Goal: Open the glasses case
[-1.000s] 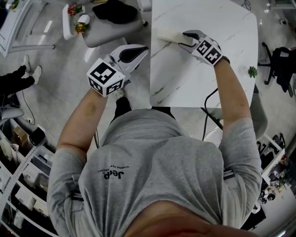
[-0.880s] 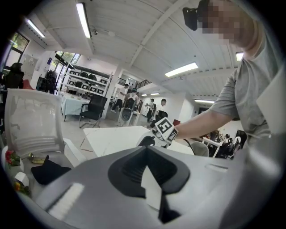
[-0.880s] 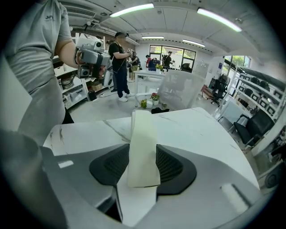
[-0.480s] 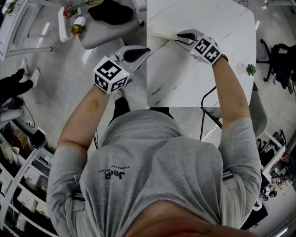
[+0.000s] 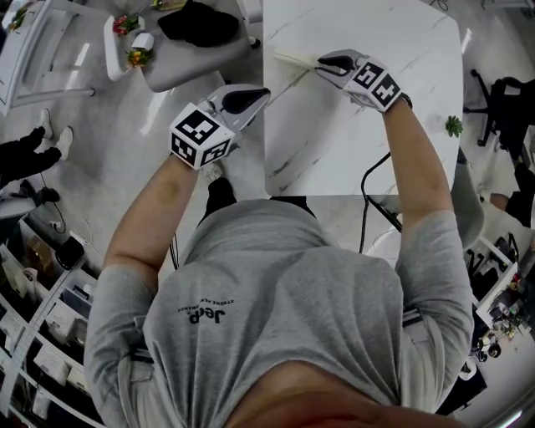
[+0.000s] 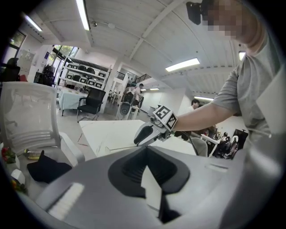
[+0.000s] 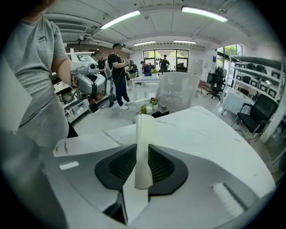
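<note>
**A:** Left side first. What's there?

**B:** A grey chair with a black cloth on its seat stands on the floor beside the worktop. The left tool is off the worktop's left edge, over the floor, with its tips aimed at that edge. Its jaws are together at the tips, with nothing between them.

**A:** Where is the glasses case?

**B:** The glasses case is cream and slim, at the far left corner of the white marbled worktop. In the right gripper view it runs lengthwise out from between the jaws, away from the camera.

**A:** And the right tool?

**B:** The right tool is over the worktop, tilted down, at the right-hand end of the case. Its jaws have just been closing. Both dark pads press on the sides of the case, so it is clamped.

**A:** Anything further right?

**B:** A small green thing near the worktop's right edge, well apart from both tools.
</note>
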A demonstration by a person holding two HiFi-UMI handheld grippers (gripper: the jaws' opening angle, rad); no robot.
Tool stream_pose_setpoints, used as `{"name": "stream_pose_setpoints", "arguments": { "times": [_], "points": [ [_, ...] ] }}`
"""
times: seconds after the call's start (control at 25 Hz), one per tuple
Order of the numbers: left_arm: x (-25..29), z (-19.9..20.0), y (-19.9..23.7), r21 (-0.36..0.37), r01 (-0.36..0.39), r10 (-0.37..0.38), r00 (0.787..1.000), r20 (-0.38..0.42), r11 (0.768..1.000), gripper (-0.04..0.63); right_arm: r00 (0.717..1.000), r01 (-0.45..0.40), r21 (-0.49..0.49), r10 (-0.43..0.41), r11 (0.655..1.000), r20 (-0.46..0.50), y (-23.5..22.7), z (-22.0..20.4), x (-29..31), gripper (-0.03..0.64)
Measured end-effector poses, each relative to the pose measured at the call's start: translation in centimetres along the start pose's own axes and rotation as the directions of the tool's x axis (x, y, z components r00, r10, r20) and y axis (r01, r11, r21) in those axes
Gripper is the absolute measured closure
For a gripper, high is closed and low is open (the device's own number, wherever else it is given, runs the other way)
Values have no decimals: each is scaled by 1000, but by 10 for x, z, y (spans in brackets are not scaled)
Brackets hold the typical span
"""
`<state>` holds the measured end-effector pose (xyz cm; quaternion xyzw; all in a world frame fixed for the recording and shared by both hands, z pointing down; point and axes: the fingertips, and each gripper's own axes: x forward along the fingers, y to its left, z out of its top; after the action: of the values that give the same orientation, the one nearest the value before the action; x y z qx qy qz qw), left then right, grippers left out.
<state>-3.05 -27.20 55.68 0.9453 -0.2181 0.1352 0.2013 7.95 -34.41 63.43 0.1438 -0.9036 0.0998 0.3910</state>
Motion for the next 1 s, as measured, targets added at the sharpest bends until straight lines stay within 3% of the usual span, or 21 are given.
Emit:
{"name": "stream_pose_setpoints", "arguments": {
  "times": [0.16,0.36,0.56,0.76,1.0],
  "points": [
    [16,-8,15,13,-27,28,998,-56,1000,543,1000,-8,6,8,1000,-1,-1,-1,0,538],
    [53,-25,41,113,-69,86,983,-160,991,543,1000,-15,9,15,1000,11,0,0,-2,538],
    [81,-28,63,142,-103,129,972,-194,985,544,999,-18,-3,18,1000,42,0,5,-1,538],
    [98,-30,75,150,-132,163,963,-216,980,545,999,-35,1,35,999,41,0,3,-2,538],
    [105,-34,79,95,-133,152,962,-228,986,543,998,-50,4,50,999,40,0,-1,-1,537]
  ]
}}
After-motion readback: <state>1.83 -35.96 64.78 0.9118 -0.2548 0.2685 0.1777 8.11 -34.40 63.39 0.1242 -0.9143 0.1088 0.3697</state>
